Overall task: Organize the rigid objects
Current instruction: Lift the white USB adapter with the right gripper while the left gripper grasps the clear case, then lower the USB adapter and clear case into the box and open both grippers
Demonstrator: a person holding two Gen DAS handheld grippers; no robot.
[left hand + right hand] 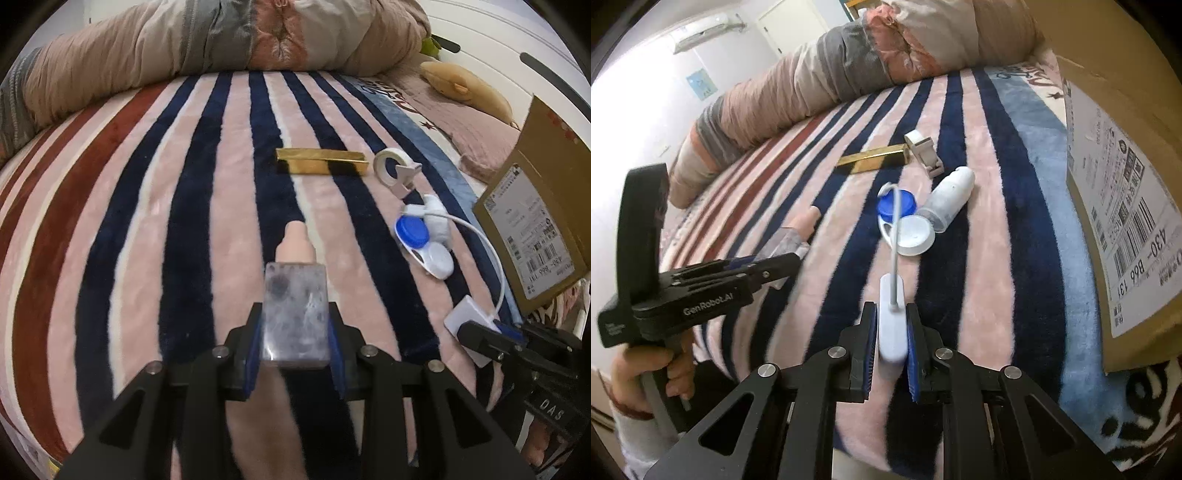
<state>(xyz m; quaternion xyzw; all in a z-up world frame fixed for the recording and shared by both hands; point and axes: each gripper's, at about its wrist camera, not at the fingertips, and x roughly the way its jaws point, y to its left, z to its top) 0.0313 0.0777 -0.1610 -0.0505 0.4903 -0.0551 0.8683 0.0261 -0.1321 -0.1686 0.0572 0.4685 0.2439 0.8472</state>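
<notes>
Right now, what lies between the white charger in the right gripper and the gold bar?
The blue-and-white contact lens case, with the charger's cable running across it; beyond it bare striped blanket, seen from the right wrist.

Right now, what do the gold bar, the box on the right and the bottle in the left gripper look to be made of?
Gold bar: glossy metallic foil or metal, since it mirrors the dark stripes.
Box: matte brown cardboard with a printed paper label.
Bottle: translucent frosted glass or hard plastic, cloudy inside, with a matte beige plastic cap; which of the two is unclear.
</notes>
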